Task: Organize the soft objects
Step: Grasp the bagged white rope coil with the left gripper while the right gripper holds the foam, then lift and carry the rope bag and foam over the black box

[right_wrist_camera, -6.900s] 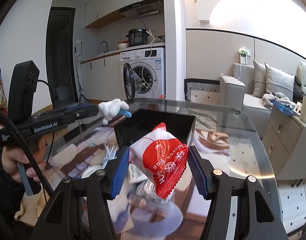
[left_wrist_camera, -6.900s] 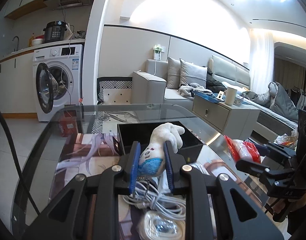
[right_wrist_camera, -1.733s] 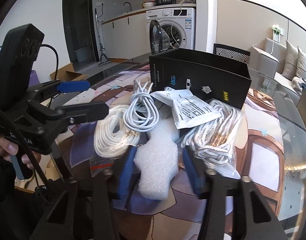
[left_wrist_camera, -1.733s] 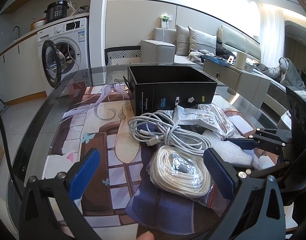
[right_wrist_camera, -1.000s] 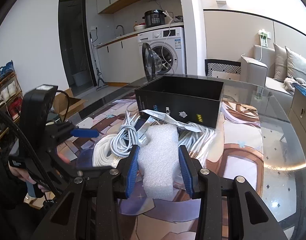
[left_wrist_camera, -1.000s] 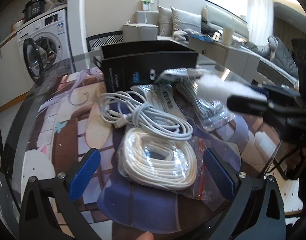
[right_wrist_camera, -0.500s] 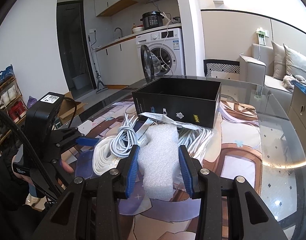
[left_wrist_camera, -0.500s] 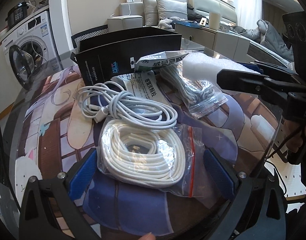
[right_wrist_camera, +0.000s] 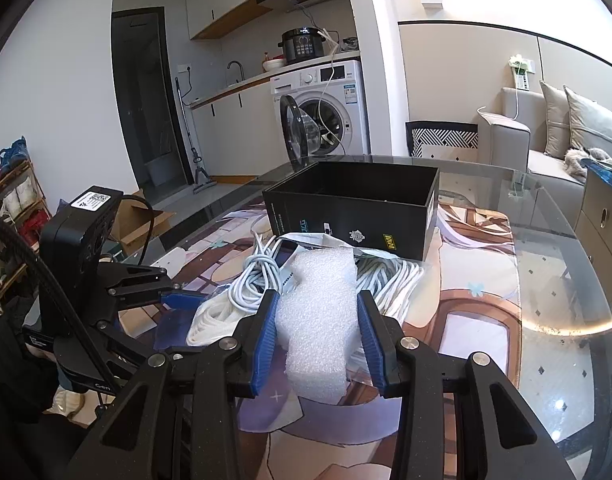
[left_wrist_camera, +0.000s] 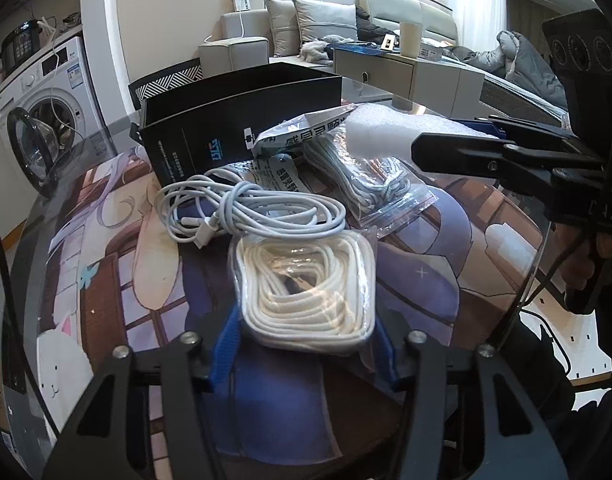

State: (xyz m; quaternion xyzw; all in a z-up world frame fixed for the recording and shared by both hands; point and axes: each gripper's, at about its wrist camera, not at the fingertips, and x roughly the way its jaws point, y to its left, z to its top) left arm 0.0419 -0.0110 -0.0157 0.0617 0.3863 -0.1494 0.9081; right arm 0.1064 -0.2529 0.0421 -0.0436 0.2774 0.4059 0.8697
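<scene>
My left gripper point(left_wrist_camera: 304, 346) is shut on a clear bag of coiled white rope point(left_wrist_camera: 306, 288) that lies on the table mat. My right gripper point(right_wrist_camera: 318, 334) is shut on a white foam sheet point(right_wrist_camera: 320, 320) and holds it above the pile, short of the open black box point(right_wrist_camera: 358, 200). The foam point(left_wrist_camera: 382, 130) and the box point(left_wrist_camera: 242, 120) also show in the left wrist view. A loose white cable point(left_wrist_camera: 242, 210), a second bagged rope point(left_wrist_camera: 370, 176) and a printed packet point(left_wrist_camera: 302, 130) lie between the grippers and the box.
The glass table point(right_wrist_camera: 566, 320) carries a printed mat point(left_wrist_camera: 118, 272). A washing machine point(right_wrist_camera: 326, 108) with its door open stands beyond the table, a sofa point(right_wrist_camera: 546, 140) to the right. The table's near edge runs close under both grippers.
My left gripper has closed from wide open onto the bagged white rope. My right gripper keeps the foam sheet lifted, nearly still over the last half second.
</scene>
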